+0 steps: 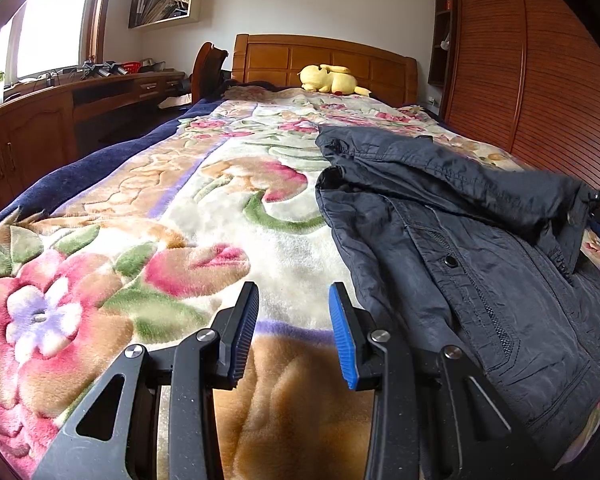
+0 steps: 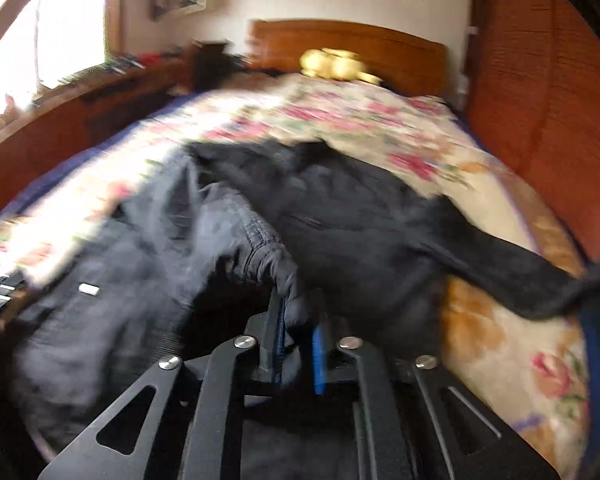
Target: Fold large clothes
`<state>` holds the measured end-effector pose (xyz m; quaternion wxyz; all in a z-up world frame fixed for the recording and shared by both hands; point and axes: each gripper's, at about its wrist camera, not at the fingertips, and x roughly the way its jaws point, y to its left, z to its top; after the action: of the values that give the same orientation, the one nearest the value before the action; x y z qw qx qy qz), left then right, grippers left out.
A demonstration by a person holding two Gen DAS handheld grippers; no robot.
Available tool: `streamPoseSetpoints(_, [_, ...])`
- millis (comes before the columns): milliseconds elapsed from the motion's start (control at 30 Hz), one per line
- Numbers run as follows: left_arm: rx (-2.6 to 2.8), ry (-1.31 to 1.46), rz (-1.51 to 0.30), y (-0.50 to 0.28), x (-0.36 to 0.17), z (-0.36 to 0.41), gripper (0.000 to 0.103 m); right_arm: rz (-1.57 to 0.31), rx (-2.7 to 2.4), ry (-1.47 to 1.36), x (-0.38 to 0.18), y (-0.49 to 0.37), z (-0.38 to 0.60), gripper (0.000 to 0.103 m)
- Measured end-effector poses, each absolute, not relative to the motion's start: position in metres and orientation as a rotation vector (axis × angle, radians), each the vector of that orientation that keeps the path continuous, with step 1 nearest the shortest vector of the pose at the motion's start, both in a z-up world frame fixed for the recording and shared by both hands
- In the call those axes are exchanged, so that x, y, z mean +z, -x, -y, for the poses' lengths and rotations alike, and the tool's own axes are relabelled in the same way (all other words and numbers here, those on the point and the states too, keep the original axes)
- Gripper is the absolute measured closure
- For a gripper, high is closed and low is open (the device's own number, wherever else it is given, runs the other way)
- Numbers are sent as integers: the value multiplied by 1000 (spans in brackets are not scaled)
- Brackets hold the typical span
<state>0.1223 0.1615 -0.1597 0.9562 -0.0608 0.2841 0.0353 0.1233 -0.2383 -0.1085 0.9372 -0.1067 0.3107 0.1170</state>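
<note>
Dark jacket (image 1: 472, 248) lies crumpled on the floral blanket (image 1: 140, 240) of a bed, right of the left gripper (image 1: 294, 332).

The left gripper hangs over bare blanket, jaws partly apart and empty. The right gripper (image 2: 296, 336) has a fold of jacket cloth between narrow jaws; blur hides whether the pads press on it. A yellow plush (image 1: 332, 79) rests by the headboard (image 1: 324, 60). A desk (image 1: 80, 100) runs along the left, a wardrobe (image 1: 532, 80) along the right. The right wrist view is smeared, and the jacket's near edge is cut off.
</note>
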Motion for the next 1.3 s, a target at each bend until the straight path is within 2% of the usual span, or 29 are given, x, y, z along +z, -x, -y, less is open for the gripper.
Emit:
streamPoseSetpoints(67, [74, 123, -575, -123, -160, -161, 66, -622, 198, 223, -113, -121, 240, 58])
streamPoseSetpoints(133, [75, 122, -575, -123, -160, -161, 66, -618, 182, 226, -116, -119, 235, 49])
streamPoseSetpoints(533, [75, 123, -575, -123, -160, -161, 66, -740, 358, 252, -167, -102, 210, 49])
streamPoseSetpoints(600, [75, 123, -575, -123, -160, -161, 66, -776, 382, 234, -171, -123, 212, 56])
streamPoseSetpoints(633, [75, 123, -575, -123, -160, -160, 66, -794, 402, 223, -173, -130, 211, 70])
streamPoseSetpoints(667, [75, 123, -575, -123, -160, -160, 66, -795, 414, 220, -174, -132, 212, 91])
streamPoseSetpoints(800, [75, 123, -575, -123, -160, -160, 66, -714, 331, 229, -147, -149, 232, 91])
streamPoseSetpoints(1000, [76, 123, -575, -123, -160, -160, 66, -737, 264, 230, -145, -164, 249, 91])
streamPoseSetpoints(1100, [77, 118, -576, -123, -160, -159, 66, -739, 200, 227, -148, -168, 256, 70])
streamPoseSetpoints(1133, [77, 118, -575, -123, -160, -160, 66, -735, 186, 213, -146, -170, 259, 59])
streamPoseSetpoints(1167, [78, 114, -576, -123, -160, -159, 66, -729, 178, 184, -145, -173, 265, 54])
streamPoseSetpoints(1300, [79, 107, -587, -124, -158, -158, 66, -731, 205, 83, -147, -188, 282, 53])
